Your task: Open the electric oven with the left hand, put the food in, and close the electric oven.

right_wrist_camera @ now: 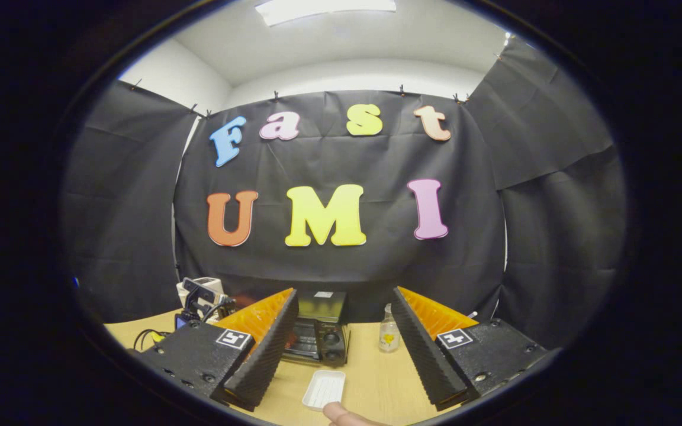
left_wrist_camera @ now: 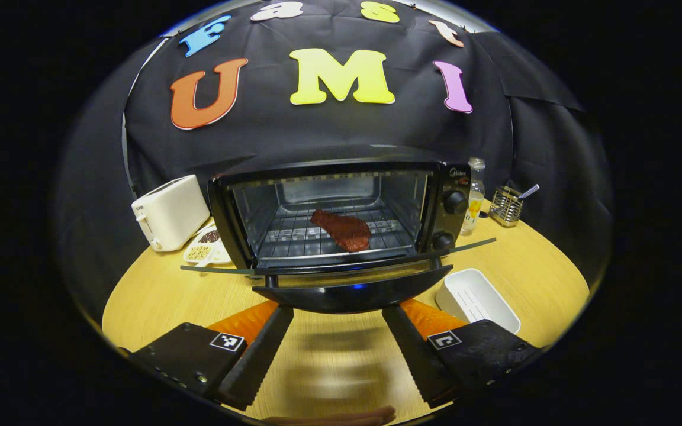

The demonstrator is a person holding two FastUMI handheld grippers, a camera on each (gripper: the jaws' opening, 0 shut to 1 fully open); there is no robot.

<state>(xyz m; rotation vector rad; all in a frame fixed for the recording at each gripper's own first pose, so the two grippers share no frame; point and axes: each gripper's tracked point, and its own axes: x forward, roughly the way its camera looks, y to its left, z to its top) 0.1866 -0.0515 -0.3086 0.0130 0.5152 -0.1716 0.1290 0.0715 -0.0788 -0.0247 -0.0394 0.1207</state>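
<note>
- At frame centre of the left gripper view, the electric oven (left_wrist_camera: 341, 213) stands with its door (left_wrist_camera: 353, 293) dropped open; the steak (left_wrist_camera: 342, 229) lies on the rack inside.
- The left gripper (left_wrist_camera: 338, 346), lower centre, has fingers spread wide, empty, just below the door.
- The right gripper (right_wrist_camera: 341, 349), lower centre of the right gripper view, is spread, holding nothing.
- A white tray (left_wrist_camera: 477, 299) sits lower right of the oven.

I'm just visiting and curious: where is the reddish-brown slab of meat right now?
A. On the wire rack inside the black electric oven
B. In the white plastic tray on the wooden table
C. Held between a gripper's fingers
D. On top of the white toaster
A: in the left gripper view the reddish-brown slab of meat lies on the wire rack inside the black electric oven, whose door hangs open, while the white plastic tray holds nothing.
</note>
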